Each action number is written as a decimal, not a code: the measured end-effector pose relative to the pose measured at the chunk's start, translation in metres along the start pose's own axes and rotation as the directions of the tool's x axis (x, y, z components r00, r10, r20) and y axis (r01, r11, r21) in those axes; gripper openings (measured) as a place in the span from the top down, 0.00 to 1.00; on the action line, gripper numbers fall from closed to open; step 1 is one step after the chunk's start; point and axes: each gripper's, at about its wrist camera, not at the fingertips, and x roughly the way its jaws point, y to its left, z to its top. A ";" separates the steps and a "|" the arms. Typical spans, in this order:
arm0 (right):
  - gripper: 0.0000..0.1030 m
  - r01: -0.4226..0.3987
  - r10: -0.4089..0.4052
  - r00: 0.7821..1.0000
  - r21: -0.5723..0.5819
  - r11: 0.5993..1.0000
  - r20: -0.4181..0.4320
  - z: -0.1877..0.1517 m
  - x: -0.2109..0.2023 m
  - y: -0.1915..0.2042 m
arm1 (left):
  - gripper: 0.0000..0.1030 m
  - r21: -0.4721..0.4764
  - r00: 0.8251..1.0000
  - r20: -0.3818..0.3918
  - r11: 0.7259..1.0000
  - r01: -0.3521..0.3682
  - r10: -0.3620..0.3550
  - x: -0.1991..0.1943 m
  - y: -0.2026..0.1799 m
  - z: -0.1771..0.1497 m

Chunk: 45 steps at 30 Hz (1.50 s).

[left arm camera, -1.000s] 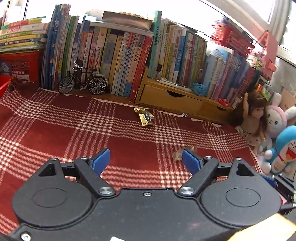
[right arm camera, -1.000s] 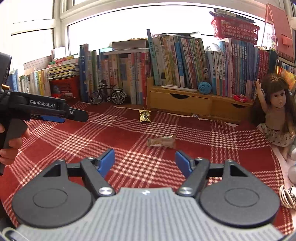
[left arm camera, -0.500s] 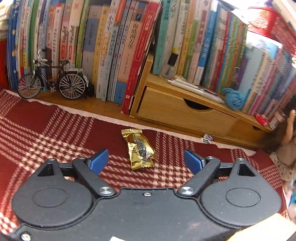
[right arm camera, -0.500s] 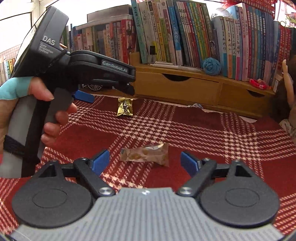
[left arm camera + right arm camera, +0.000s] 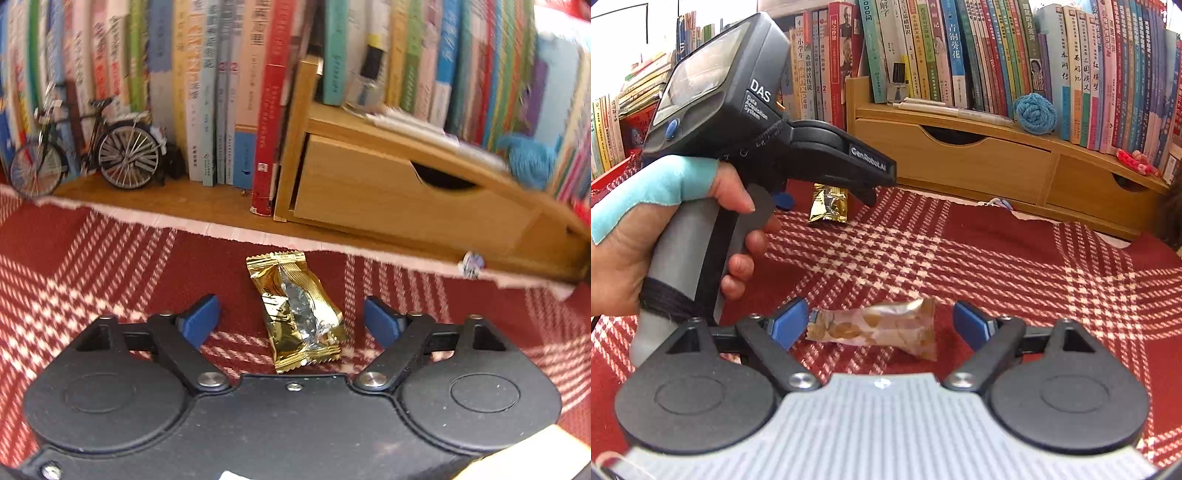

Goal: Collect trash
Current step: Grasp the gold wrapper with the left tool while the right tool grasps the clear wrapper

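A gold foil snack wrapper (image 5: 295,310) lies on the red plaid cloth (image 5: 92,266) near its far edge. My left gripper (image 5: 291,319) straddles it, jaws closing, and the blue pads (image 5: 201,317) stand clear of the foil on both sides. A beige translucent wrapper (image 5: 875,328) lies crosswise between the fingers of my right gripper (image 5: 881,323), which is open; its left pad (image 5: 788,323) is close to the wrapper's end. In the right wrist view a hand (image 5: 635,251) holds the left gripper's body (image 5: 738,103) over the gold wrapper (image 5: 829,203).
Behind the cloth stand a wooden drawer unit (image 5: 406,199), a row of upright books (image 5: 221,92) and a model bicycle (image 5: 92,147). A blue yarn ball (image 5: 1034,112) rests on the drawer unit. A small scrap (image 5: 471,264) lies at the cloth's far edge.
Both grippers have moved forward and down. The gold wrapper now lies between the left fingers, the beige wrapper between the right fingers. The left jaws have narrowed slightly.
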 end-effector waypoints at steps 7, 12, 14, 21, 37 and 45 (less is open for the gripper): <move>0.11 0.009 -0.010 1.000 -0.016 1.000 -0.014 -0.003 0.007 0.002 | 0.40 0.107 0.999 0.017 0.994 -0.030 0.028 0.001 -0.010 -0.005; 0.11 0.020 -0.020 1.000 -0.024 1.000 0.005 -0.003 0.007 0.002 | 0.65 0.096 0.999 0.032 0.995 -0.030 0.027 -0.002 -0.006 -0.003; 0.11 0.019 -0.019 1.000 -0.015 1.000 0.010 -0.002 0.007 0.001 | 0.69 0.079 0.999 0.035 0.997 -0.019 0.016 -0.003 -0.002 -0.004; 0.11 0.030 -0.030 0.999 0.001 1.000 0.024 -0.005 0.004 -0.005 | 0.78 0.070 0.999 0.035 0.998 0.003 -0.006 -0.007 0.008 -0.005; 0.78 0.028 -0.029 1.000 0.104 0.994 0.007 -0.002 0.004 -0.014 | 0.79 0.043 0.999 0.046 0.999 0.019 -0.021 -0.029 0.018 -0.016; 0.79 0.030 -0.033 0.999 0.102 0.994 0.031 0.001 -0.034 -0.003 | 0.79 0.055 0.997 0.052 0.997 0.056 -0.059 -0.070 0.024 -0.034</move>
